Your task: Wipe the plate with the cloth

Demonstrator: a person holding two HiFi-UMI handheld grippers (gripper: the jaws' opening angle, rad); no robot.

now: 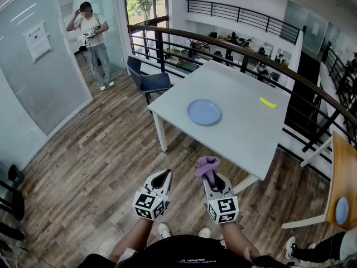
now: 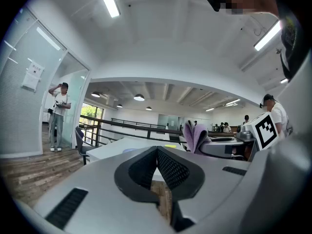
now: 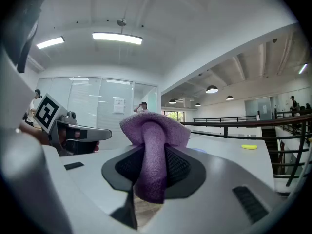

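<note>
The coming move turns on one relation. The plate (image 1: 204, 111) lies ahead of both tongs and well apart from them. It rests on the white surface (image 1: 245, 130), while the tongs are held out over the wooden floor (image 1: 100, 166), short of the surface's near edge. In the head view the plate is seen almost straight beyond the right tongs (image 1: 209, 177) and off to the right of the left tongs (image 1: 163, 175), so the right hand is judged the nearer. Being round, the plate offers no long axis to be lined up with; a forward reach over the near edge is judged to be what is called for.

The purple cloth (image 1: 207, 164) is gripped between the right tongs. A bunched fold stands above the tips, and in the right gripper view a tail hangs below them. The left tongs are clenched on nothing, their pads (image 2: 146, 167) meeting in the left gripper view.

The plate is pale blue, shallow, empty and flat on the surface, toward its near left corner. No dirt can be made out on it from here. A small yellow banana-shaped thing (image 1: 268, 102) lies well apart from it, toward the surface's far right side.
</note>
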